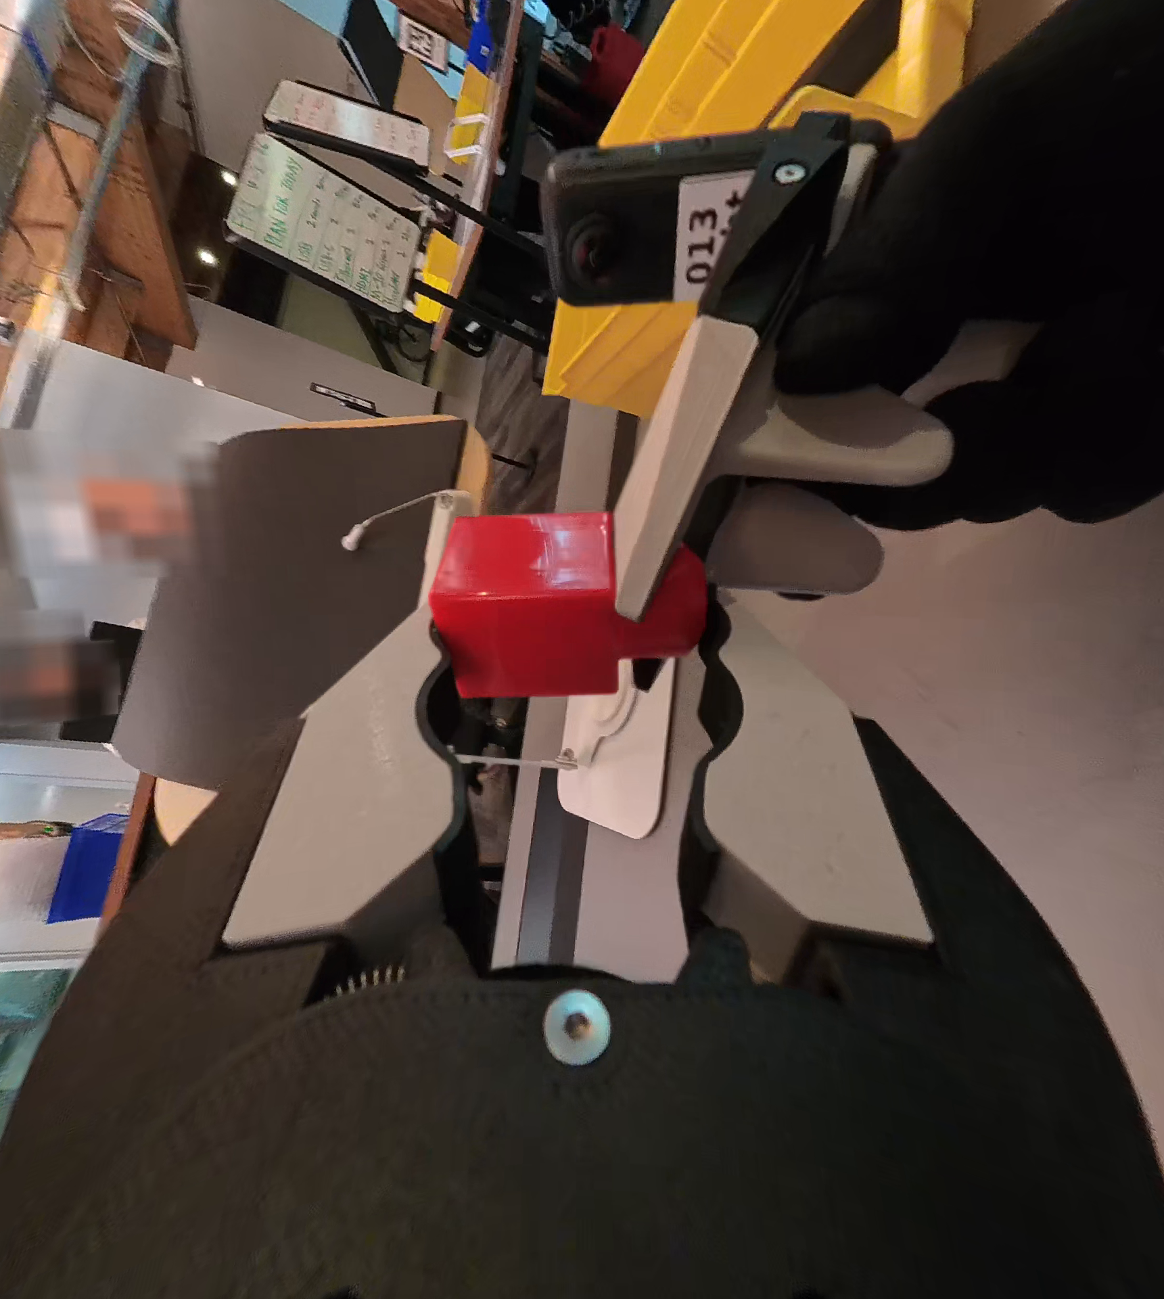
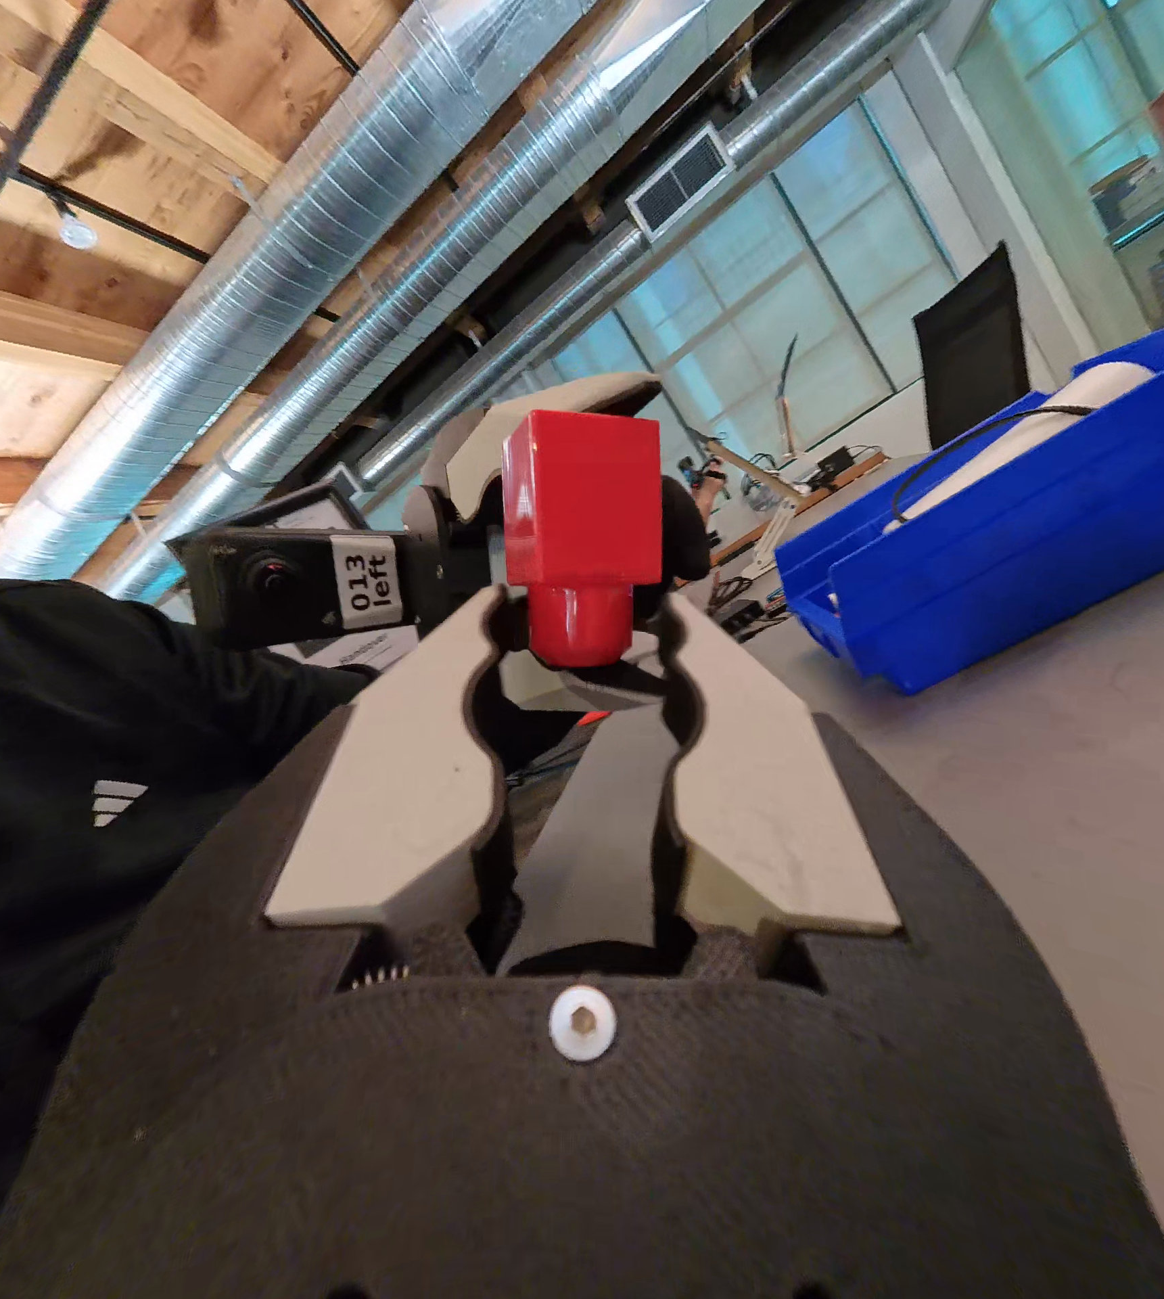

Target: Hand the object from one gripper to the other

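The red object [image 2: 582,541], a square block on a round stem, is in the air between the two tools, above the grey counter [image 2: 986,808]. The right hand-held gripper [image 2: 582,618] is clenched on the round stem. The left hand-held gripper [image 1: 565,668] stands around the square block, but one cannot tell if it presses it. To do this step well, one side should probably release only when the other grasp is firm.

A workshop or lab space is showing here: bare wooden ceiling joists [image 2: 143,140] and silver air ducts [image 2: 368,232] are running overhead, a whiteboard [image 1: 326,232] is standing on an easel, and yellow bins [image 1: 726,77] and blue bins [image 2: 1028,520] are sitting on benches.
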Tool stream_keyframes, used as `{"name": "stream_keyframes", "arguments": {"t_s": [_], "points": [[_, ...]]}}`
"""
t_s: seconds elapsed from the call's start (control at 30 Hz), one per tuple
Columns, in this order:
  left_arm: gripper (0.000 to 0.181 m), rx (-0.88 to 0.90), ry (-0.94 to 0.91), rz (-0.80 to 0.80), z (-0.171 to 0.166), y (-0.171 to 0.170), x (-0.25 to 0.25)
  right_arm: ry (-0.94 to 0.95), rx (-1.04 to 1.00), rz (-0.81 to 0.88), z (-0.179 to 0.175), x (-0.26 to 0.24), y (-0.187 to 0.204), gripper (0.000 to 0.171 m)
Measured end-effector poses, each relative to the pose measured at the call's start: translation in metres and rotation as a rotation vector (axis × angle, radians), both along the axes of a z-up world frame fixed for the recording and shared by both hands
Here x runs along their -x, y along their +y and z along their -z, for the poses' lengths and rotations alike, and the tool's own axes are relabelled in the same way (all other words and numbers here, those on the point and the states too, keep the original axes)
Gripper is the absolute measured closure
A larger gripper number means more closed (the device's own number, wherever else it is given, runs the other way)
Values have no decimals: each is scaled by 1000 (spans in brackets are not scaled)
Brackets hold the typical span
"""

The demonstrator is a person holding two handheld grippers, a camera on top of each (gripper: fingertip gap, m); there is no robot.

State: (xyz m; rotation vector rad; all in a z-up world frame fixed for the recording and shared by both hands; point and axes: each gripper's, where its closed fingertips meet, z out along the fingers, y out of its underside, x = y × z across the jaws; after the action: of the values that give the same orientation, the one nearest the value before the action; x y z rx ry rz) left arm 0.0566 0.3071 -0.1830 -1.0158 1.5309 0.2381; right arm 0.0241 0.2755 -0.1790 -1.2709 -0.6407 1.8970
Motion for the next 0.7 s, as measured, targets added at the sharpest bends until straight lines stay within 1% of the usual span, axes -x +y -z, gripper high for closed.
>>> {"name": "stream_keyframes", "arguments": {"t_s": [0.03,0.07,0.2,0.27,0.33,0.47,0.5,0.63,0.7], "points": [[115,21,7,-14,1,2,2,-17,-6,20,1,0,3,118],[115,56,23,-32,5,5,5,-50,-22,47,4,-1,6,116],[115,147,138,-134,21,19,21,-225,-164,228,13,-6,22,116],[115,150,174,-156,24,21,25,-270,-196,291,14,-9,27,118],[115,241,272,-208,42,23,32,-317,-220,335,17,-10,31,117],[114,272,438,-293,68,30,46,-409,-221,344,31,-4,33,117],[114,249,469,-314,70,33,48,-423,-212,343,34,-2,33,116],[115,187,530,-323,73,30,41,-476,-149,336,52,5,36,117],[115,157,579,-307,78,25,35,-445,-123,324,52,7,35,121]]}}
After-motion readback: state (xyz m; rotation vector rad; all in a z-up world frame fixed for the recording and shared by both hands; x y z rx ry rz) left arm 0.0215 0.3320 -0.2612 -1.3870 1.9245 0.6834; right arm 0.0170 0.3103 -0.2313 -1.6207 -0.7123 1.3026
